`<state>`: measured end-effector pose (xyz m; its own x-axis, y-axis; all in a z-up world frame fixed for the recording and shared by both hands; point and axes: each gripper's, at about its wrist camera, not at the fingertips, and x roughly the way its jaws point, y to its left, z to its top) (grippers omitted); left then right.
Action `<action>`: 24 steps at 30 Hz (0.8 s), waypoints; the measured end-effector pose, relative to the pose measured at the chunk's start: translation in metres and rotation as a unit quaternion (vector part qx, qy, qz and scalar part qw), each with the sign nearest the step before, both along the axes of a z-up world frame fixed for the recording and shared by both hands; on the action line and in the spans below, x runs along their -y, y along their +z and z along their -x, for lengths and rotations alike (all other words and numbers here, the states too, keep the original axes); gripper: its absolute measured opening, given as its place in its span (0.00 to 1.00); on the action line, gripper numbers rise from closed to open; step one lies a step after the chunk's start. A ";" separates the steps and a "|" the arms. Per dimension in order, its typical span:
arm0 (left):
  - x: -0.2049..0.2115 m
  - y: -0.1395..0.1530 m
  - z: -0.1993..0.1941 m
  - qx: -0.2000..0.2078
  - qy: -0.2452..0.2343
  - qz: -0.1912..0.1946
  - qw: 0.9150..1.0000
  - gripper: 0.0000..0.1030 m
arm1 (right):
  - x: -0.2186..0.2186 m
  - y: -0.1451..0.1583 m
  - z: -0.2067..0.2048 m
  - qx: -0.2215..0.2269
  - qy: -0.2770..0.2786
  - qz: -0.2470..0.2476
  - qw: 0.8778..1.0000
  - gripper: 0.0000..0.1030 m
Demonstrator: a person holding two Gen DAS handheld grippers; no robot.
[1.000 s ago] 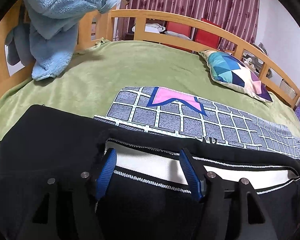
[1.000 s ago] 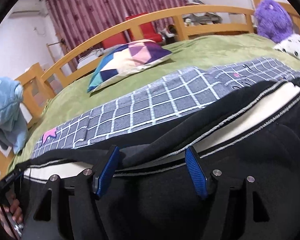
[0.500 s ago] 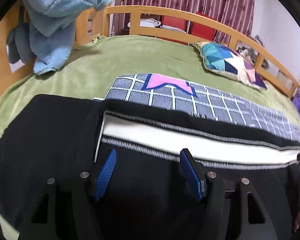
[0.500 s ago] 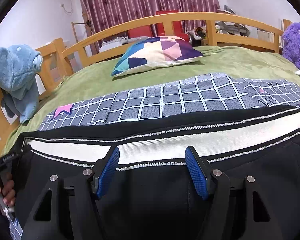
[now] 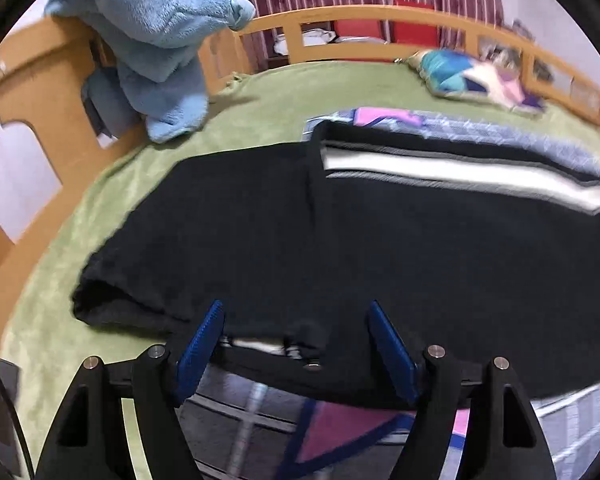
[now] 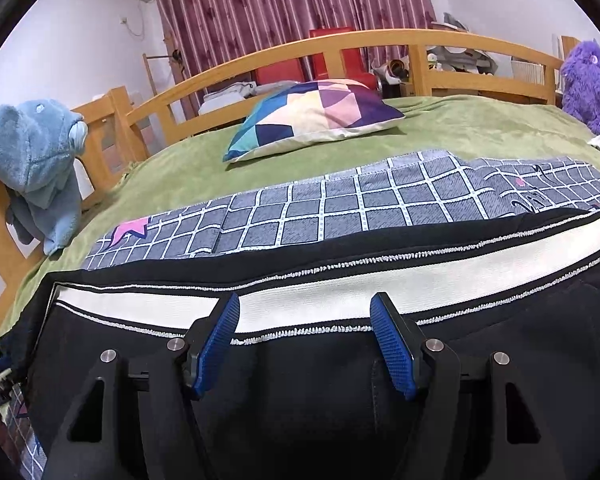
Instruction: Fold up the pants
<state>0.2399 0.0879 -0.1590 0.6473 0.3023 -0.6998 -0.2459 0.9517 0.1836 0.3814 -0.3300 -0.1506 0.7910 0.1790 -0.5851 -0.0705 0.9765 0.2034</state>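
Black pants (image 5: 340,240) with a white side stripe (image 5: 440,170) lie spread flat on a grey checked cloth (image 5: 260,412). My left gripper (image 5: 296,312) hovers at the pants' near edge, its jaws opening. The cloth edge lies below and between the blue pads (image 5: 204,336), which press on nothing. In the right wrist view the same pants (image 6: 300,400) fill the foreground. My right gripper (image 6: 306,304) stands open just above the white stripe (image 6: 380,284), with the fabric lying flat under it.
A green blanket (image 6: 460,128) covers the bed inside a wooden rail (image 6: 340,40). A patchwork pillow (image 6: 312,116) lies at the back. A blue plush (image 6: 32,152) hangs on the left rail and a purple plush (image 6: 588,80) sits at the far right.
My left gripper has drawn back from the white stripe to the pants' near edge, and its jaws stand wider. The right view has rolled level and the pants now lie flat.
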 end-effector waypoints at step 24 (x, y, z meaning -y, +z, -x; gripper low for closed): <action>-0.072 0.048 -0.068 0.045 -0.005 0.052 0.998 0.60 | 0.012 0.001 0.002 0.009 -0.002 -0.037 0.999 0.65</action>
<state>0.3084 0.1597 -0.1113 0.7115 0.2240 -0.6660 -0.2466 0.9672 0.0618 0.3798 -0.3421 -0.1491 0.8015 0.2185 -0.5567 -0.0716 0.9592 0.2735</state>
